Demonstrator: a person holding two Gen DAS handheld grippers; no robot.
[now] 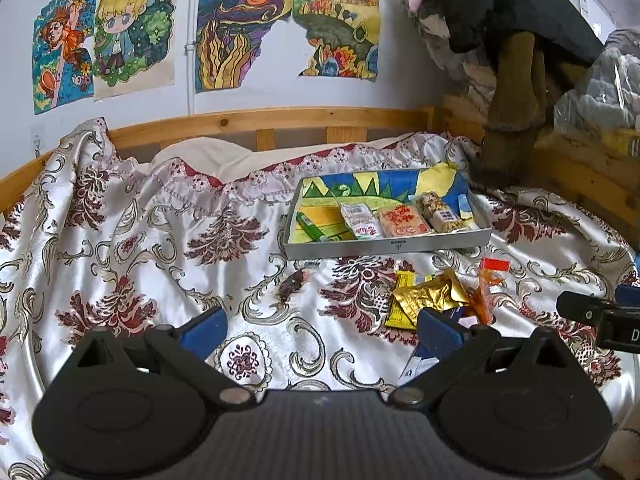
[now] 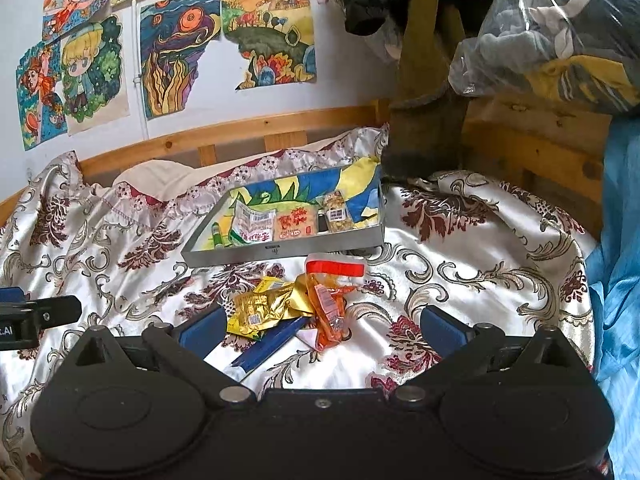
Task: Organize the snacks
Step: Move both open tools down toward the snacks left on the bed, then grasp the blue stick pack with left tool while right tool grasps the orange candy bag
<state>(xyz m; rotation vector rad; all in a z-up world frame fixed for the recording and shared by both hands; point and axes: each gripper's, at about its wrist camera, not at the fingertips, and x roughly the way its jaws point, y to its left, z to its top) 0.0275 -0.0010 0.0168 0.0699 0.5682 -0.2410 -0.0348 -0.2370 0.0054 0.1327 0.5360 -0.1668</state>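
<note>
Both claws spread wide and empty, hovering low over the bed: left claw (image 1: 320, 332), right claw (image 2: 320, 330).

Just ahead of the right claw, between its fingers and a little toward the left one: a loose heap of snacks on the bedspread (image 2: 460, 248). Blue flat packet (image 2: 272, 344) nearest, partly under the gold foil packet (image 2: 264, 308); orange packet (image 2: 328, 308) touching it on the right; red-and-white packet (image 2: 336, 266) just beyond. Probably left here as the unsorted pile, within easy reach of that claw.

Seen from the left claw, same heap off by its right finger; straight ahead and slightly left, a small dark wrapped snack (image 1: 294, 282) lying alone, apart from the heap.

Farther ahead of both claws: grey tray (image 1: 388, 246), lined with a coloured drawing. Inside, side by side along the near wall: green tube (image 1: 314, 228), white packet (image 1: 362, 220), red-printed packet (image 1: 404, 220), nut bar (image 1: 436, 210). Row arrangement suggests sorting partly done, space remaining behind.

Beyond: wooden bed rail (image 1: 260, 120), then drawings on the wall (image 1: 240, 32).
</note>
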